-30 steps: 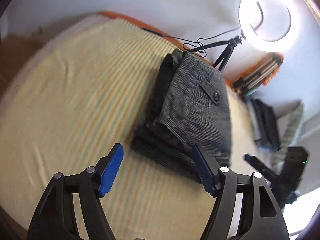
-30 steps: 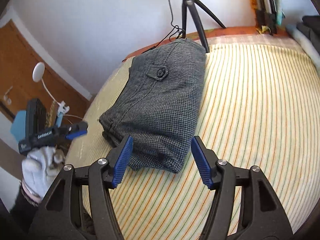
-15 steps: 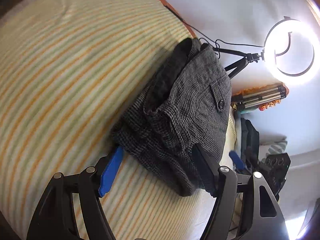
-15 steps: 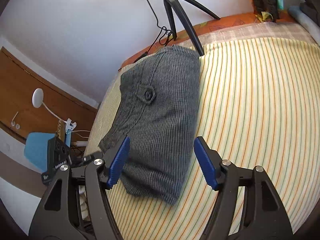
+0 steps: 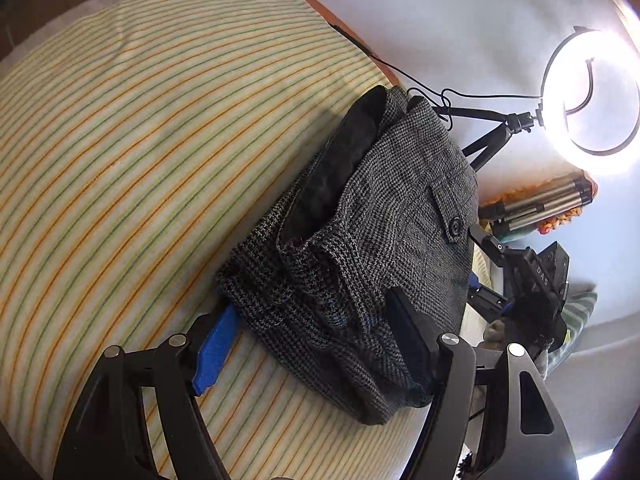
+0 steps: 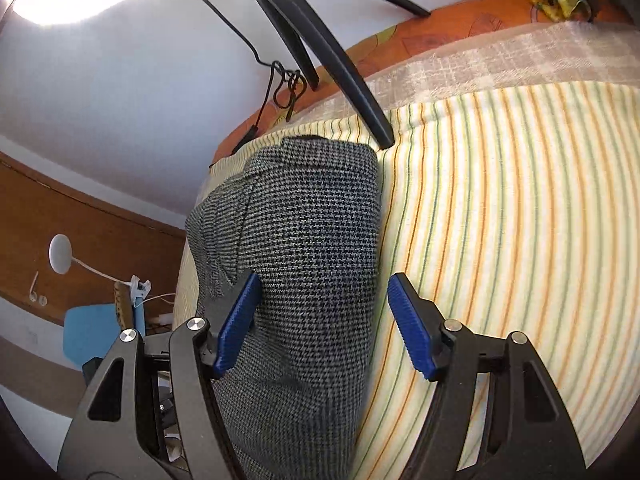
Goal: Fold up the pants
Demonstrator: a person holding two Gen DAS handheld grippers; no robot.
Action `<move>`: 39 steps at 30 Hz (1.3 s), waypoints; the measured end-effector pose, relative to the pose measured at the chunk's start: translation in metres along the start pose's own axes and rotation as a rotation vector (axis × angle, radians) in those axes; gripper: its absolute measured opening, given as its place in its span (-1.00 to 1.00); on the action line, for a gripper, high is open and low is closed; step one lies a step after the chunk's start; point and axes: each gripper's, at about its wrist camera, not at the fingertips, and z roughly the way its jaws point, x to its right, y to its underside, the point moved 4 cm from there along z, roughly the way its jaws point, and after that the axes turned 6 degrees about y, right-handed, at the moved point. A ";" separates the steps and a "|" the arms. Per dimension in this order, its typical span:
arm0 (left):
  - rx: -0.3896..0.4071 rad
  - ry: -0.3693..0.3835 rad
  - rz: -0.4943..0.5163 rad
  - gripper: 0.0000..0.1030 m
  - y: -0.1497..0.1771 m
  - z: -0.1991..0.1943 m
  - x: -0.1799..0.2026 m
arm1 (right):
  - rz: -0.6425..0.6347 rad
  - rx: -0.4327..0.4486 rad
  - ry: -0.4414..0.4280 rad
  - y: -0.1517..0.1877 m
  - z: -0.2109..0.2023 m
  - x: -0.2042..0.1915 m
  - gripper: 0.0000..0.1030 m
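Grey pants [image 5: 384, 240], already folded, are lying on the striped bed [image 5: 120, 140]; both grippers [image 5: 316, 344] [image 6: 320, 320] are being held wide astride them, unclamped. Layers are being risked if only the top is pinched.

Coarse woven houndstooth cloth on the pants [image 5: 392, 216], matt, with a glossy dark button at three o'clock. Soft striped cotton-looking sheet [image 5: 140, 128] beneath. The left gripper [image 5: 316, 344] is matt black plastic with ribbed blue pads and shiny metal pins.
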 end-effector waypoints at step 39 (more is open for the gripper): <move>0.170 -0.077 0.437 -0.36 0.019 -0.009 0.065 | -0.278 0.155 0.079 0.002 -0.031 -0.083 -0.62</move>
